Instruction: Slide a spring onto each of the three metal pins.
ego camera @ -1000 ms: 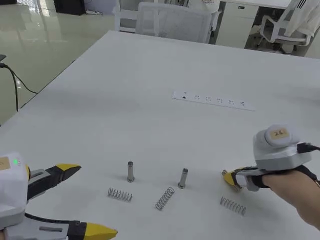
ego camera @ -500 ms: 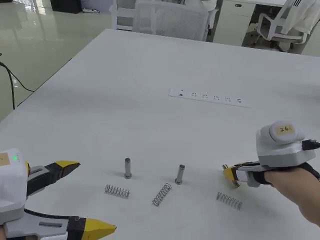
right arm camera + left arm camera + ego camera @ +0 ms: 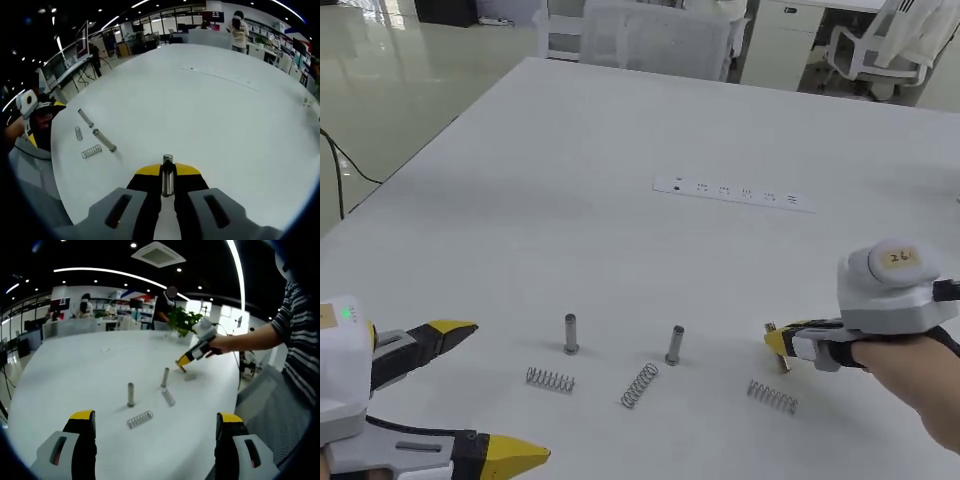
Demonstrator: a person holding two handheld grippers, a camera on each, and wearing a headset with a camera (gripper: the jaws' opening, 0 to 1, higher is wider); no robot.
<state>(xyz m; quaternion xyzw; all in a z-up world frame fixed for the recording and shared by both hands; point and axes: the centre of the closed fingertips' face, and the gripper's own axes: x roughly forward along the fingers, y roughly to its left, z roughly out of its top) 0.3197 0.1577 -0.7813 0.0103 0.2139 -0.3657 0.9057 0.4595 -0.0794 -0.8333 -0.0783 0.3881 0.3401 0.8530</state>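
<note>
Two metal pins stand upright on the white table, one on the left (image 3: pixel 570 333) and one in the middle (image 3: pixel 674 344). My right gripper (image 3: pixel 783 342) is shut on a third pin (image 3: pixel 167 176), held low over the table at the right. Three springs lie flat: one (image 3: pixel 550 379) in front of the left pin, one (image 3: pixel 639 385) in front of the middle pin, and one (image 3: pixel 772 397) just in front of the right gripper. My left gripper (image 3: pixel 485 393) is open at the near left, with nothing between its jaws (image 3: pixel 155 416). It points at the pins (image 3: pixel 131 394) and a spring (image 3: pixel 139 419).
A white power strip (image 3: pixel 732 193) lies flat farther back on the table. Office chairs (image 3: pixel 650 40) stand beyond the far edge. The table's left edge runs diagonally beside my left gripper, with floor and a cable below it.
The head camera has shifted slightly. Both grippers, the pins and the springs keep nearly the same places, and the right gripper stays shut on its pin.
</note>
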